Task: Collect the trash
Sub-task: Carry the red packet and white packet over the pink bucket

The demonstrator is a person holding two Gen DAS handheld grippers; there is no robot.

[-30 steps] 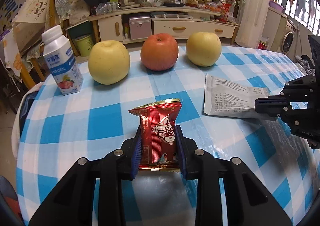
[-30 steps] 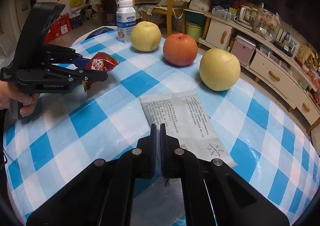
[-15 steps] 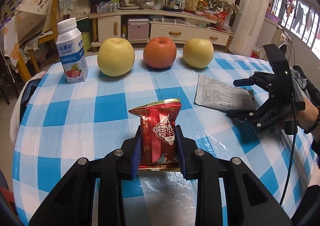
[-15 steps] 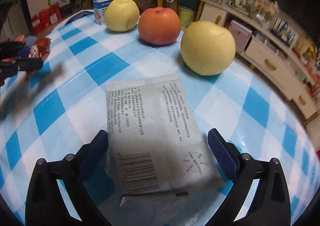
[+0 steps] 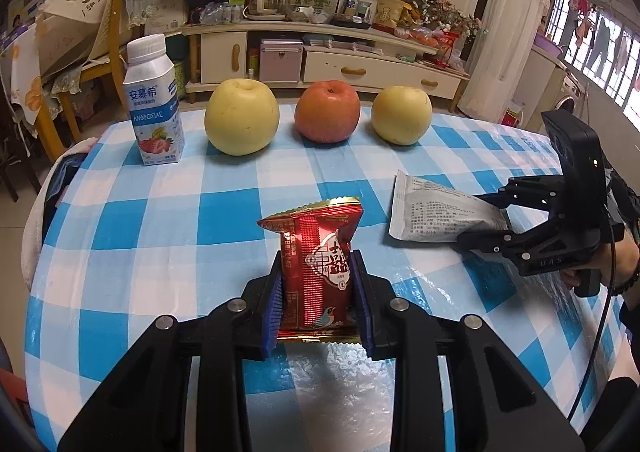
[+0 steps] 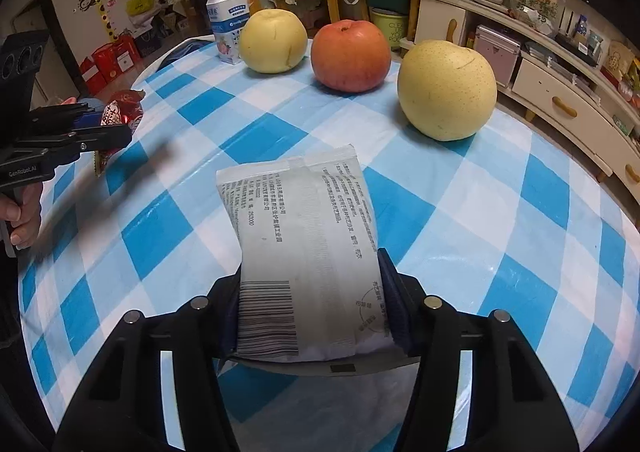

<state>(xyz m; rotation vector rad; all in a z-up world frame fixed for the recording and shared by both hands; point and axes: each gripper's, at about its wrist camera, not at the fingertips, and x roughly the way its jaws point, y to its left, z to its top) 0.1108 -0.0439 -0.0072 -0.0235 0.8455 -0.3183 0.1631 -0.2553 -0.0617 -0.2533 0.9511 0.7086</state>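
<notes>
My left gripper [image 5: 318, 300] is shut on a red snack wrapper [image 5: 316, 252] and holds it upright just above the blue-checked tablecloth [image 5: 160, 219]. It also shows at the left of the right wrist view [image 6: 120, 113]. My right gripper [image 6: 312, 304] has closed on a grey-white printed packet [image 6: 304, 236], whose sides bend up between the pads. In the left wrist view the packet [image 5: 436, 211] sits at the right, lifted at the gripper end, with the right gripper [image 5: 496, 223] on it.
A yellow pear [image 5: 241, 116], a red apple [image 5: 327, 111] and a second yellow pear [image 5: 401, 115] stand in a row at the table's far side. A yogurt bottle [image 5: 153, 103] stands at the far left. A TV cabinet [image 5: 360, 67] lies beyond.
My right gripper opened, moved forward around the packet and closed on it, buckling it. My left gripper kept hold of the red wrapper and drew back a little.
</notes>
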